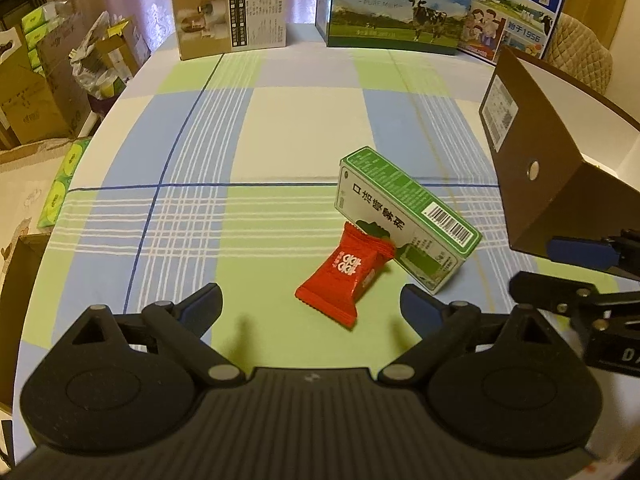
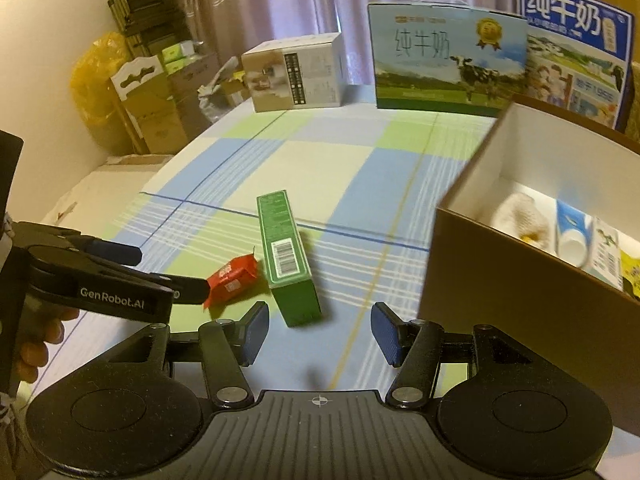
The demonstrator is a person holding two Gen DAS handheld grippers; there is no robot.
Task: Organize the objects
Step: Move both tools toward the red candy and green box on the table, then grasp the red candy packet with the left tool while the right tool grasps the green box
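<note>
A red candy packet (image 1: 340, 280) lies on the checked tablecloth, one end touching a green and white box (image 1: 404, 224) standing on its long edge. My left gripper (image 1: 312, 304) is open just short of the packet, with nothing between its fingers. In the right wrist view the green box (image 2: 286, 256) points away from my open, empty right gripper (image 2: 320, 332), and the red packet (image 2: 232, 278) lies to its left. The left gripper (image 2: 160, 272) reaches in from the left beside the packet. The right gripper (image 1: 560, 274) shows at the right edge.
An open brown box (image 2: 500, 280) stands at the right, holding a white bundle (image 2: 520, 216) and small cartons (image 2: 572, 232). Two milk cases (image 1: 396, 8) and a beige box (image 1: 232, 16) line the table's far edge. Cardboard boxes (image 1: 36, 96) are stacked off the table's left.
</note>
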